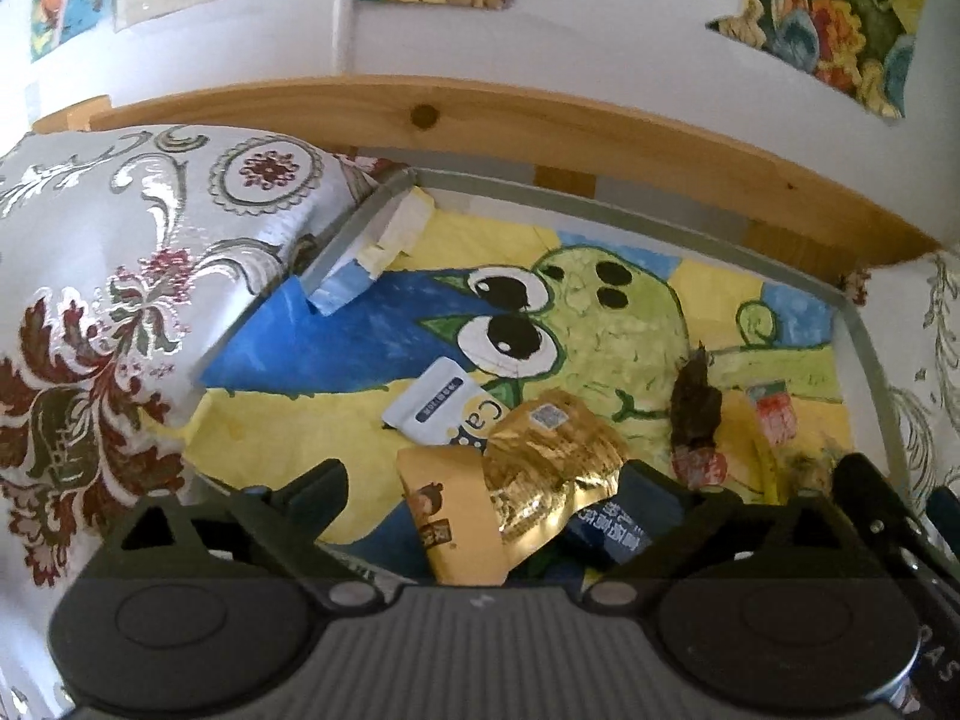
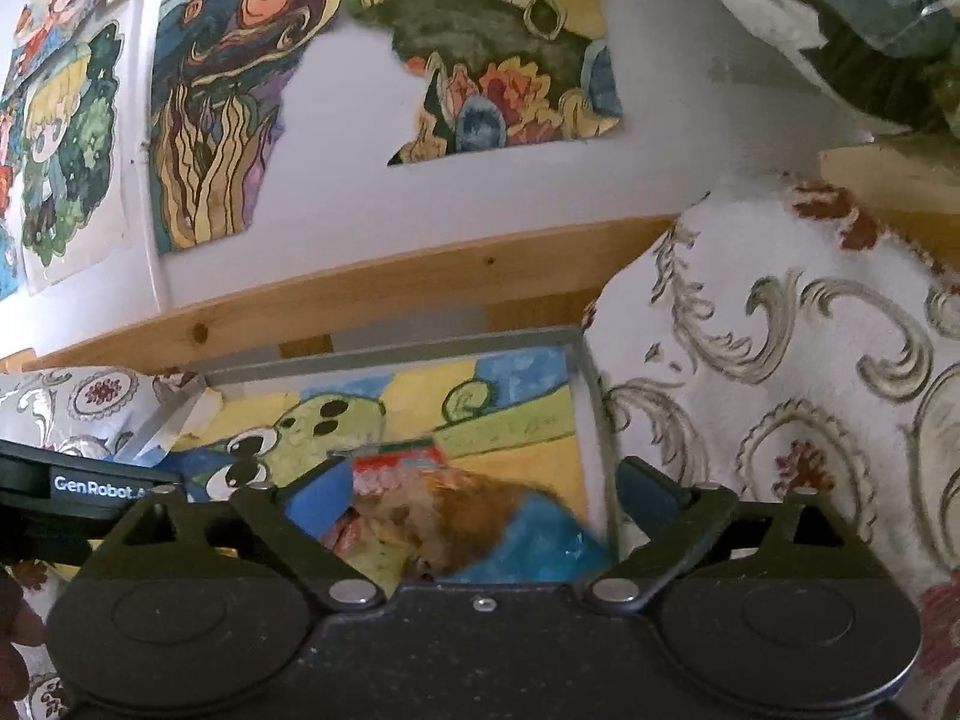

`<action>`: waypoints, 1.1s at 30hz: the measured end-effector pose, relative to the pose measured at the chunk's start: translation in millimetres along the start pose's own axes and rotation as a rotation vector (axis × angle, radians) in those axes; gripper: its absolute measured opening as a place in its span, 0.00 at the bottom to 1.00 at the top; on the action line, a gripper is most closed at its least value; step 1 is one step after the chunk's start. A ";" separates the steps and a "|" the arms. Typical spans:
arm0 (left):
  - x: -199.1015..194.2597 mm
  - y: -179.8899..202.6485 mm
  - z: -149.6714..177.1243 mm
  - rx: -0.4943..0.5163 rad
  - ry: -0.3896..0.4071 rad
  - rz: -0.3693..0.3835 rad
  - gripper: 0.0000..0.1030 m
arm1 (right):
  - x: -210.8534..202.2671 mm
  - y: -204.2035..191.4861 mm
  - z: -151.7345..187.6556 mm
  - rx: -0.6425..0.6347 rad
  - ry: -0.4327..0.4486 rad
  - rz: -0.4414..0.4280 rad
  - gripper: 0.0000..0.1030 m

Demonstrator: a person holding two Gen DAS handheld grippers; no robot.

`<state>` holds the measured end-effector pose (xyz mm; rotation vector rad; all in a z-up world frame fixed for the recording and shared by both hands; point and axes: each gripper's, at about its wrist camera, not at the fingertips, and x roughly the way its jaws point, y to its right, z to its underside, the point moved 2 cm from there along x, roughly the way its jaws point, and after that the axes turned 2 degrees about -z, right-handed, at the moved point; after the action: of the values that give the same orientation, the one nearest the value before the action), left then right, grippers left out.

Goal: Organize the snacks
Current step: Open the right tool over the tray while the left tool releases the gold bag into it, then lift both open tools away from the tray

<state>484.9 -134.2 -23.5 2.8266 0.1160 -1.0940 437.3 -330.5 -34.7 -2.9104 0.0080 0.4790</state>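
Observation:
A grey-rimmed tray (image 1: 660, 211) lined with a painted green frog picture holds the snacks. In the left wrist view my left gripper (image 1: 483, 492) is open low over a pile: a yellow packet (image 1: 447, 516), a crinkled gold foil packet (image 1: 552, 468) and a dark blue packet (image 1: 618, 531). A white "Ca" packet (image 1: 435, 405) lies just beyond. A dark brown snack piece (image 1: 696, 408) stands to the right. My right gripper (image 2: 483, 495) is open over the tray's (image 2: 390, 349) right corner, with a blurred orange-brown and blue packet (image 2: 480, 522) between its fingers, apparently loose.
Floral embroidered cloth (image 1: 120, 276) covers the surface on both sides of the tray. A wooden rail (image 1: 540, 120) runs behind it, below a white wall with paintings. White and blue foam scraps (image 1: 372, 246) sit in the tray's far left corner. The left gripper's arm (image 2: 90, 486) crosses the right view's left edge.

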 end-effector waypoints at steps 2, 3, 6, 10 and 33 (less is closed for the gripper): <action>-5.5 -2.3 -0.6 -0.019 0.012 0.000 0.98 | -4.1 1.5 -4.5 0.004 0.003 -0.008 0.94; -8.4 -3.2 -1.0 -0.026 0.019 -0.001 0.99 | -6.4 2.2 -6.6 0.005 0.005 -0.008 0.95; -19.7 -6.4 -1.6 -0.037 0.044 -0.004 0.99 | -17.4 2.6 -13.6 0.004 0.019 -0.005 0.97; -39.3 -11.9 -0.5 -0.054 0.074 0.005 0.99 | -39.1 2.9 -23.9 0.012 0.047 -0.005 0.99; -170.0 -71.1 56.5 -0.076 0.217 0.044 1.00 | -179.4 -39.5 -24.8 -0.086 0.130 -0.011 0.99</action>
<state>314.0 -76.5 44.4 2.8557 0.1103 -0.7548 276.6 -301.1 52.8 -3.0190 -0.0108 0.2949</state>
